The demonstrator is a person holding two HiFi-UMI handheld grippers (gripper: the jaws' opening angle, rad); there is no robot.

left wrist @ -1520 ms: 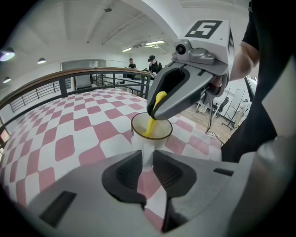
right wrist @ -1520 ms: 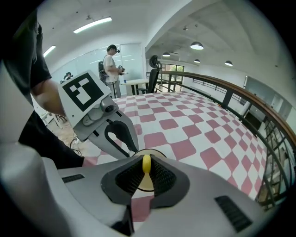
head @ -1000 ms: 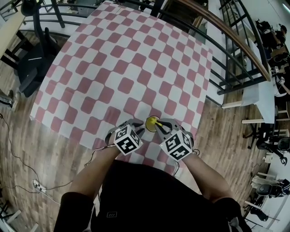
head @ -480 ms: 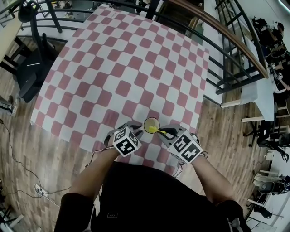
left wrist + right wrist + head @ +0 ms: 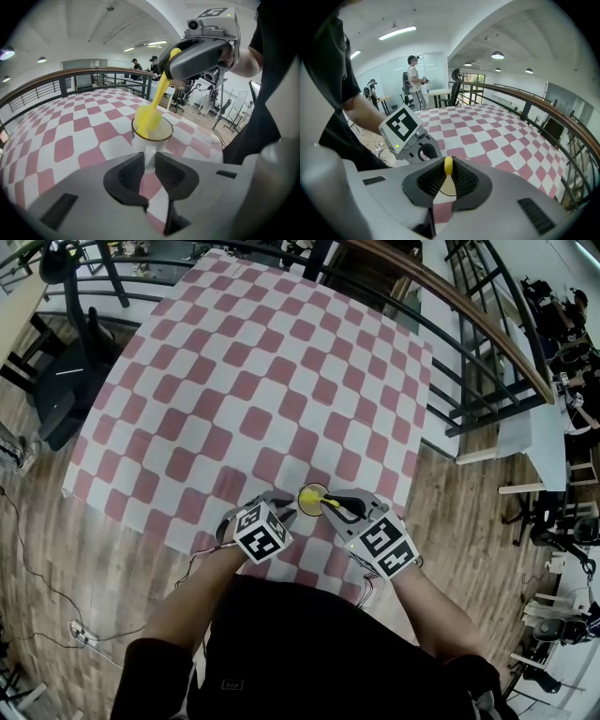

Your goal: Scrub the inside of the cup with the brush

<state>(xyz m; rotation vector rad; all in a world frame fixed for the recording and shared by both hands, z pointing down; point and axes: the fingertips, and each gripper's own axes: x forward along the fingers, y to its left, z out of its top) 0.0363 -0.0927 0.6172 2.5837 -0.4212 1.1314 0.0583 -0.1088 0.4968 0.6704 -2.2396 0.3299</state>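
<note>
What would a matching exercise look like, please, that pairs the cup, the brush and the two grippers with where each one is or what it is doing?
Things:
1. cup
2. brush
3. left gripper
4. right gripper

Place or state:
A. shut on the brush's handle
B. stands on the checked cloth
C. yellow, head at the cup's mouth
D. shut on the cup's handle

Pairs: 1-B, 2-C, 3-D, 4-A
</note>
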